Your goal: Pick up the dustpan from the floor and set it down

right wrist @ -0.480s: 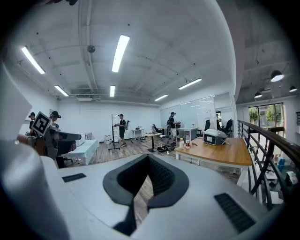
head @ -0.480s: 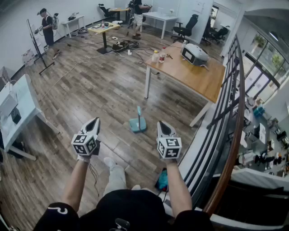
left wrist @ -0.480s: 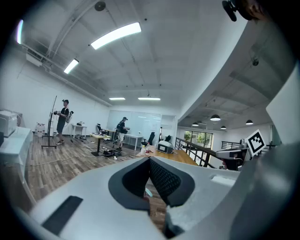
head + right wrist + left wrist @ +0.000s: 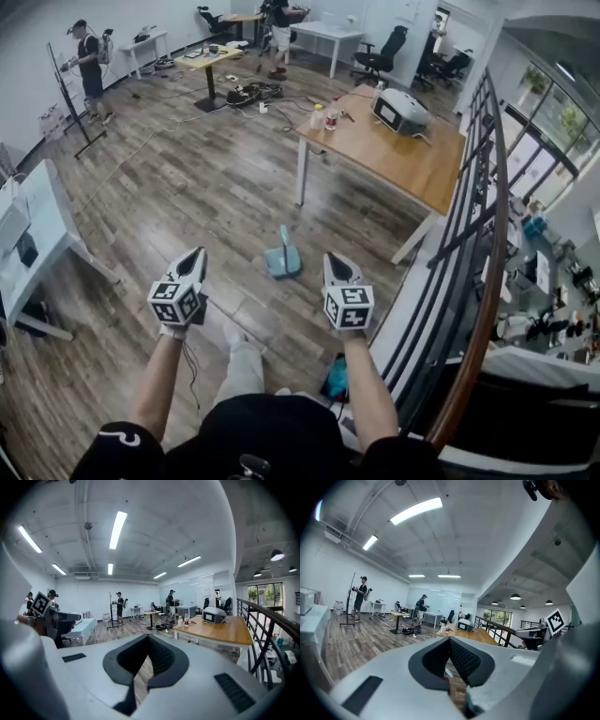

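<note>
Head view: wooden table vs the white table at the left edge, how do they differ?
Top: the wooden table has a brown top on white legs; the white table is white throughout.
Load: the wooden table carries a grey-white machine and bottles; the white table holds a pale box and a dark item.
Place: the wooden table stands by the railing, beyond the dustpan; the white table is cut off by the frame edge.
Both stand on the plank floor.

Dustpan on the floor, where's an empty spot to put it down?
The teal plastic dustpan has bare wooden plank floor all along its left, between the white table and the light wooden table. The far end is crowded: a tangle of dark cables, a small yellow-topped table and people. The black railing crowds the right.
</note>
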